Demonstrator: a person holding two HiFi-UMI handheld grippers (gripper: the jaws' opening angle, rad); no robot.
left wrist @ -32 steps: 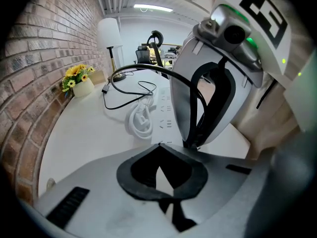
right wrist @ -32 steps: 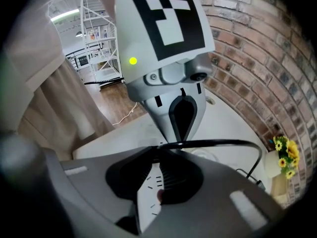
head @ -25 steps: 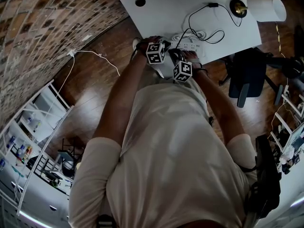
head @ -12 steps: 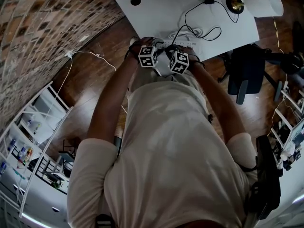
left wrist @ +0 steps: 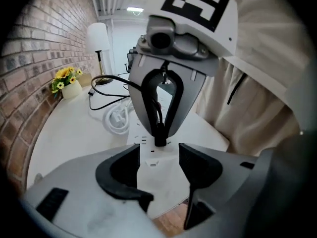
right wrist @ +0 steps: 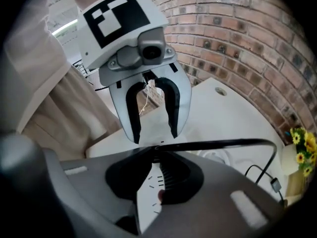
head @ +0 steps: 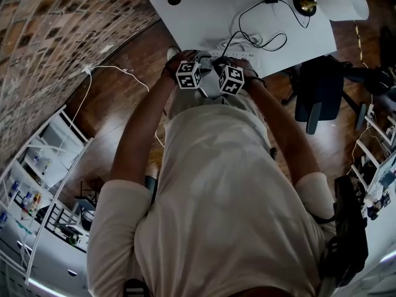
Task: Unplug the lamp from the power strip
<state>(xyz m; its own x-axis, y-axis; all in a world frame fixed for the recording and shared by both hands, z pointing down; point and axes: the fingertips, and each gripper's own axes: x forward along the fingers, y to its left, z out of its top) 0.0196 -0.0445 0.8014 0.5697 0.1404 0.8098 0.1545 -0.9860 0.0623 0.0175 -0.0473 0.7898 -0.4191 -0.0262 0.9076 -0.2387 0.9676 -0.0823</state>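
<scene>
left gripper [left wrist: 159,157] jaws just opening, now spread wide above power strip [left wrist: 157,180], gripping nothing. right gripper [right wrist: 157,155] pinching plug [left wrist: 159,135]. i'm worrying unheld strip is lifting with plug on pull.

Both arms reach forward, the left arm [head: 139,141] and right arm [head: 281,129] converging so that the grippers sit just beside each other, angled steeply down. Left gripper [left wrist: 159,155]: jaws wide apart, having just been opening; the end of the power strip [left wrist: 156,175] shows in the gap, not clamped. Right gripper [right wrist: 157,175]: jaws closed on the black plug [left wrist: 159,133].
</scene>
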